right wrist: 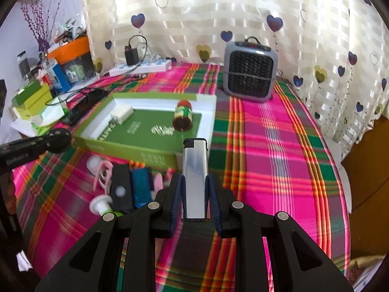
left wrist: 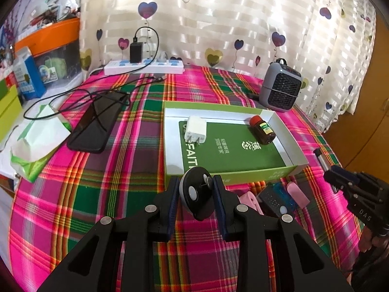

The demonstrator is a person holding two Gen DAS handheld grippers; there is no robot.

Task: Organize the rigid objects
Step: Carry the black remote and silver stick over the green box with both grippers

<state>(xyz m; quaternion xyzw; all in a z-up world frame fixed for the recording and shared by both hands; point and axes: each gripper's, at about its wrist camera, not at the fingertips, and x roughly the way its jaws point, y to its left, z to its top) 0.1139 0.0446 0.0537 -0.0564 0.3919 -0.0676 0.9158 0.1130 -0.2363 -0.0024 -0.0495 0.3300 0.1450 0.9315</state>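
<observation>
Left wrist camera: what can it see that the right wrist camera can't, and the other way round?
Only the left wrist view shows the round black disc held in the left tool, face on. Only the right wrist view shows the silver lighter gripped in the right tool, close up. Both show the green box, the white charger, the brown bottle and the grey heater.

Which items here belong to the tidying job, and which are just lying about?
Job:
- green tray box
- white charger plug and brown bottle, in the box
- round black disc, in left gripper
- silver lighter, in right gripper
- small loose items on the cloth

Lying about:
- phone
- power strip
- grey heater
- tissue pack
</observation>
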